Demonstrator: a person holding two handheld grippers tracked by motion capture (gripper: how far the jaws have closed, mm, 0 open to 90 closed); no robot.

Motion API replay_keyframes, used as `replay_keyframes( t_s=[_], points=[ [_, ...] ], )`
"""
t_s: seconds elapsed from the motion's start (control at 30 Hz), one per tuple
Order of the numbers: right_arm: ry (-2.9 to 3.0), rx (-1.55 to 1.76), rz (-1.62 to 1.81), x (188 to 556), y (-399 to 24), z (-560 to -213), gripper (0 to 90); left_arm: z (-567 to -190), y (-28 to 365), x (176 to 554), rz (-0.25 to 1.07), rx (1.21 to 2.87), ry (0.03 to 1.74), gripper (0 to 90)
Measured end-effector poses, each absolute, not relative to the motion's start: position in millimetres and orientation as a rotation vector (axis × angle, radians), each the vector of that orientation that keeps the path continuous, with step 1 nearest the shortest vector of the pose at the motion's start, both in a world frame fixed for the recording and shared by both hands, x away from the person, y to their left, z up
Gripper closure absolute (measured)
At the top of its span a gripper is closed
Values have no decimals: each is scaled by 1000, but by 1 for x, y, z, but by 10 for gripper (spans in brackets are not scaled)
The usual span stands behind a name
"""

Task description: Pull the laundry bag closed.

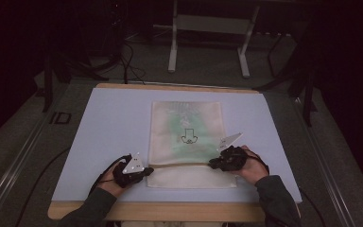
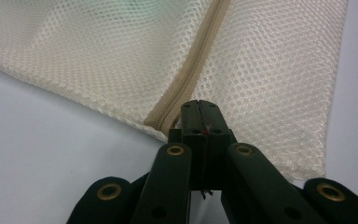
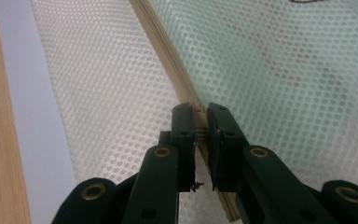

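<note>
A cream mesh bag [image 1: 165, 142] lies flat on the pale mat [image 1: 113, 123], with something green showing faintly through it. A beige zipper [image 1: 184, 164] runs across its near end. My left gripper [image 1: 149, 171] is at the zipper's left end, on the bag's edge. In the left gripper view its jaws [image 2: 198, 105] are pressed together on the end of the zipper [image 2: 200, 60]. My right gripper [image 1: 211, 164] sits on the zipper towards the right side of the bag. In the right gripper view it [image 3: 201, 109] is shut on the zipper [image 3: 161, 42], which shows in the narrow gap between the jaws.
The mat covers a wooden table whose front edge [image 1: 156, 211] runs below my forearms. A white stand [image 1: 172, 52] and dark cables [image 1: 127, 66] are on the floor beyond the table's far edge. The room around is dark.
</note>
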State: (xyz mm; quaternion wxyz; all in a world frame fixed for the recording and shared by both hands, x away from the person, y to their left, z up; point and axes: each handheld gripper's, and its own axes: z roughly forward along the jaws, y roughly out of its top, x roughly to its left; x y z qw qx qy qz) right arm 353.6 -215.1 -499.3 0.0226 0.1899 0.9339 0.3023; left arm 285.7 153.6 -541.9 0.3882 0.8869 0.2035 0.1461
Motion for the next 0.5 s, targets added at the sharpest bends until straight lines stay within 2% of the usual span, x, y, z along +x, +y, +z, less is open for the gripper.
replay_keyframes(
  t_s=[0.5],
  points=[
    [2883, 614, 946, 353, -225, -499, 820, -542, 154, 286, 370, 2256, 518, 896]
  ],
)
